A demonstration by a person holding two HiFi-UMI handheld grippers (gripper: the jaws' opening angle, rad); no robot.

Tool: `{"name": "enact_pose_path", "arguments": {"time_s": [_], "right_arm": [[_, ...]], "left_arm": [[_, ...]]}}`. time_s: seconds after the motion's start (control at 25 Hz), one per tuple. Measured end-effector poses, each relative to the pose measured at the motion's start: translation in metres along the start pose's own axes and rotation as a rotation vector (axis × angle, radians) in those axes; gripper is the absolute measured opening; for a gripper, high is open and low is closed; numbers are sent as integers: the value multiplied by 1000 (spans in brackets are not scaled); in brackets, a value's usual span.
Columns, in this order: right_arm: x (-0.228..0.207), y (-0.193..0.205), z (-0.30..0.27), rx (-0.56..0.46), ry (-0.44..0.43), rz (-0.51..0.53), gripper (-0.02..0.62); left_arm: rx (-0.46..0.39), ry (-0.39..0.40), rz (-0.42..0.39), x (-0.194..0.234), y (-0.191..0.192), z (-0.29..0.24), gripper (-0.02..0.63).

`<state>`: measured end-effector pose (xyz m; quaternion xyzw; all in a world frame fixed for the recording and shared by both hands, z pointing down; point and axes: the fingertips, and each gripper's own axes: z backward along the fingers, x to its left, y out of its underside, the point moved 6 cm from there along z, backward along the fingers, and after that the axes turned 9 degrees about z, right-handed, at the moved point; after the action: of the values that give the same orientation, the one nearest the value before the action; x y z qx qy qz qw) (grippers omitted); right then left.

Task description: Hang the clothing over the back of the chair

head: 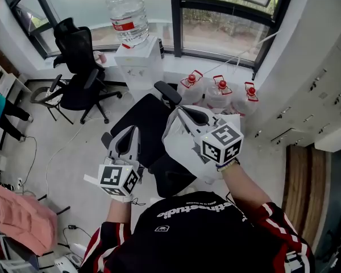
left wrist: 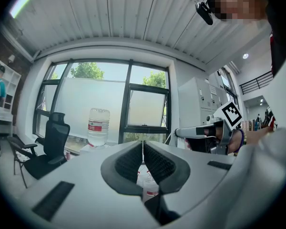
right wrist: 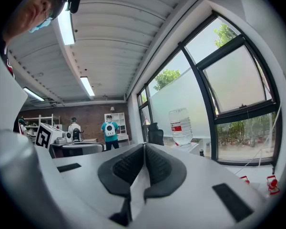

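The white clothing (head: 179, 144) hangs from my right gripper (head: 184, 114), which is shut on it above the black office chair (head: 143, 121). In the right gripper view a white fold (right wrist: 135, 190) runs down between the closed pads of that gripper (right wrist: 144, 152). My left gripper (head: 127, 135) is level beside it, over the chair's left side. Its pads are together (left wrist: 142, 149), with no cloth visible in them. The chair's headrest (head: 168, 92) lies just beyond both grippers. The right gripper (left wrist: 205, 130) also appears in the left gripper view.
A water dispenser with a big bottle (head: 129, 19) stands by the window. Red-capped water jugs (head: 219, 92) sit on the floor beyond the chair. A second black chair (head: 79, 73) is far left. A pink cloth (head: 23, 218) lies near left, and white cabinets (head: 318, 90) line the right.
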<state>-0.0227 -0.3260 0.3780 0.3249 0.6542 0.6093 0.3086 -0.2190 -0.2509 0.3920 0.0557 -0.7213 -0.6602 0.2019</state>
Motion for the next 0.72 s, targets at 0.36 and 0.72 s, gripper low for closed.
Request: {"name": "enact_pose_path", "arguments": {"time_s": [0.36,0.72], "right_arm": [[3,-1,14,-26,-10,21,37],[8,-5,27,-64,-21,24,120]], "left_arm": [[4,5,-10,-13,1,4,28],[-5,-2,-12,-18,0,13,28]]}}
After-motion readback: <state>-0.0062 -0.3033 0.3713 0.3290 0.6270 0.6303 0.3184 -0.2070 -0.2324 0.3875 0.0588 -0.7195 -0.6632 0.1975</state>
